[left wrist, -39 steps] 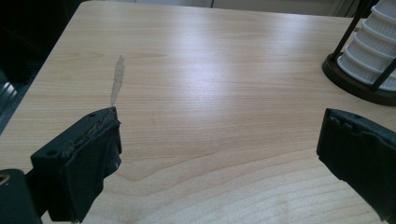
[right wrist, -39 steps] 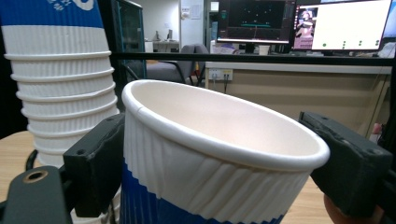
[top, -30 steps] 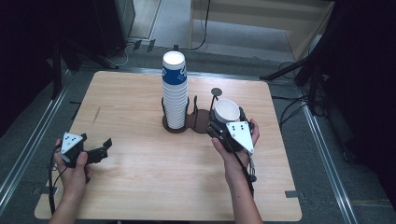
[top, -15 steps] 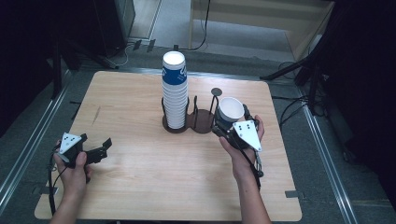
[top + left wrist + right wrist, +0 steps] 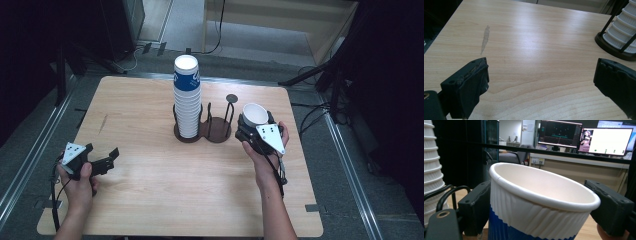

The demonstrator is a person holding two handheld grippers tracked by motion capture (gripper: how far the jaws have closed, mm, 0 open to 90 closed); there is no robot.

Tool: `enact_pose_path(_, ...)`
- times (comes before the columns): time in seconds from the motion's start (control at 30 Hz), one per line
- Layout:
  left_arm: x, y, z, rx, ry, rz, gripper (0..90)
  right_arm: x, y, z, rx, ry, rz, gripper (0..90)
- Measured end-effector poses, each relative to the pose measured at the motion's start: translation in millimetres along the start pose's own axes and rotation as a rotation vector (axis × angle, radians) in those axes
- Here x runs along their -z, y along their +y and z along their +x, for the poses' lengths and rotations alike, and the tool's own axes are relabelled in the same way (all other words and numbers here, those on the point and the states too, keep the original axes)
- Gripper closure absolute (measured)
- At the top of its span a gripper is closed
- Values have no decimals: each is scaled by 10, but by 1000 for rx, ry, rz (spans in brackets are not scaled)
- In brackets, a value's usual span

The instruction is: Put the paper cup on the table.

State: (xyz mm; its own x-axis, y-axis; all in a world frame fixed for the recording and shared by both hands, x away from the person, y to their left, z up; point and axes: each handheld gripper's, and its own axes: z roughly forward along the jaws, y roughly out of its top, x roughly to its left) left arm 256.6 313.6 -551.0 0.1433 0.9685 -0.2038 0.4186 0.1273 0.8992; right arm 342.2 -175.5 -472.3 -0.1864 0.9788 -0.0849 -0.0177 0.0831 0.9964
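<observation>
Right tool (image 5: 254,129): held in the person's right hand (image 5: 264,156), forearm coming in from the bottom edge, wrist roughly straight, tool pointing away from the person. Jaws pinch a single paper cup (image 5: 255,114), one jaw on each side of the cup wall just under the rim. Cup is upright, mouth up, tipped slightly in the right gripper view, white ribbed upper band, blue lower part (image 5: 529,215). It sits just right of the wire cup holder (image 5: 218,131), near the tabletop's right half; cannot tell if the cup base touches the tabletop.

Left tool (image 5: 102,161): held in the left hand (image 5: 77,177) near the front-left edge of the tabletop (image 5: 150,200), pointing right, toward the middle of the tabletop. Jaws spread wide, nothing between them; left gripper view shows bare wood (image 5: 536,50) in the gap, with a pale streak mark (image 5: 484,37) ahead.

Counts:
- tools: 2
- hands: 2
- loose cups: 1 (in right tool)
- cup stacks: 1, tall stack (image 5: 187,95) standing in the holder's left bay, top cup blue-banded; individual cups too many and too tight to count
- holder: 1, two round bays, right bay has no cup in it
- monitors (image 5: 560,136) lit in the background: 2
</observation>
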Motion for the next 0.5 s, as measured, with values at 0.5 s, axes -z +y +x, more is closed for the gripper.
enact_pose_path(0.5, -8, 4, -2, 0, 2, 1, 8, -238, -147, -156, -32, -77, 43, 126)
